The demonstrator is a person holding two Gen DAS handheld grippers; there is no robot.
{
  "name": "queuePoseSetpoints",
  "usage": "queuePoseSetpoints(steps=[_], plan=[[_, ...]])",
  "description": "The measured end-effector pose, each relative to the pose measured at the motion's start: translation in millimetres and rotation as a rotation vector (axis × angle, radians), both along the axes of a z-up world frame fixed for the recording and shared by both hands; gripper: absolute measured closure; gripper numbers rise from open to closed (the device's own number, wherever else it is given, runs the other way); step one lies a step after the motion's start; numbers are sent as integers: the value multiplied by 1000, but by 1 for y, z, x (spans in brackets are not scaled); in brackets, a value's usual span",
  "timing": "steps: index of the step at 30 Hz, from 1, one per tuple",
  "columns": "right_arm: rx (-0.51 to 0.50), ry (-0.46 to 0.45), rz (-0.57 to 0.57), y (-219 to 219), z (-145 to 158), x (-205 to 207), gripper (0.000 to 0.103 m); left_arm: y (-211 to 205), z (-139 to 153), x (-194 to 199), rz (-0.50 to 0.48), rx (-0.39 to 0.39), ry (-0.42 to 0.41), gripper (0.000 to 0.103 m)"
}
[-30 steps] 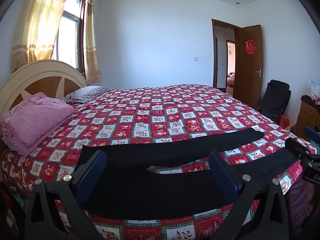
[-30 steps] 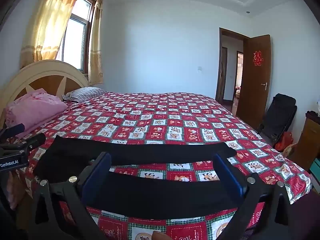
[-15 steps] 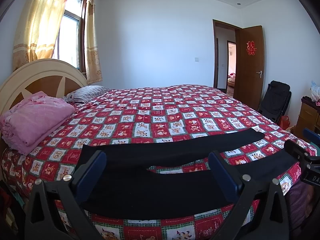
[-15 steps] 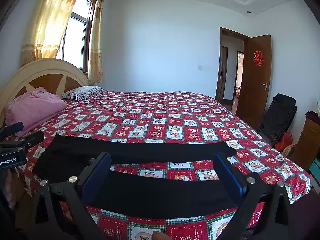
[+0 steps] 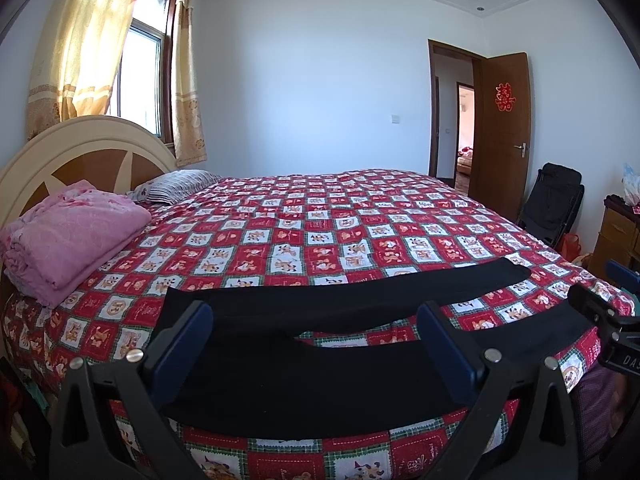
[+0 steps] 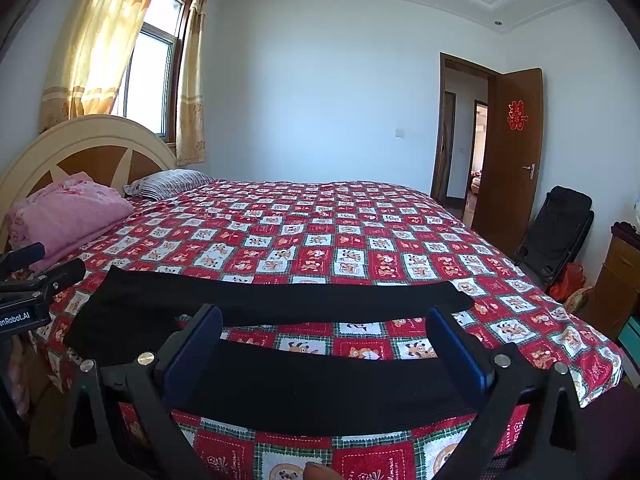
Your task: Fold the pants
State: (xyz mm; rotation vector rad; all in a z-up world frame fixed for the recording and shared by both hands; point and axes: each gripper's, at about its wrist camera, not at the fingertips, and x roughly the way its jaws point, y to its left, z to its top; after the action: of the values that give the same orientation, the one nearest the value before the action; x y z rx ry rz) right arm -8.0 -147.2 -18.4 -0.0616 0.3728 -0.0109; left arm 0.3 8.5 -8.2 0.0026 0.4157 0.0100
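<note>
Black pants point(image 5: 312, 376) lie flat along the near edge of the bed, waist at the left, two legs spread apart toward the right. They also show in the right wrist view point(image 6: 320, 384). My left gripper point(image 5: 314, 336) is open and empty, held just in front of and above the waist part. My right gripper point(image 6: 324, 344) is open and empty, above the near leg. The right gripper's body shows at the right edge of the left wrist view point(image 5: 600, 320); the left gripper's body shows at the left edge of the right wrist view point(image 6: 36, 288).
The bed point(image 5: 320, 220) has a red patchwork cover. A folded pink blanket point(image 5: 68, 232) and a striped pillow point(image 5: 176, 186) lie by the headboard. A black chair point(image 5: 554, 204), a wooden cabinet point(image 5: 616, 236) and an open door point(image 5: 504, 132) stand at the right.
</note>
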Motion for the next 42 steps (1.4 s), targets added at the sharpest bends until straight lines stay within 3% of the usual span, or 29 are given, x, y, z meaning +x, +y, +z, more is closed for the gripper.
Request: queuePoseSetpoints(steps=[42], plan=[[-18,30,7,4,-12,6,1,4,-11,1,6,-7,25,0]])
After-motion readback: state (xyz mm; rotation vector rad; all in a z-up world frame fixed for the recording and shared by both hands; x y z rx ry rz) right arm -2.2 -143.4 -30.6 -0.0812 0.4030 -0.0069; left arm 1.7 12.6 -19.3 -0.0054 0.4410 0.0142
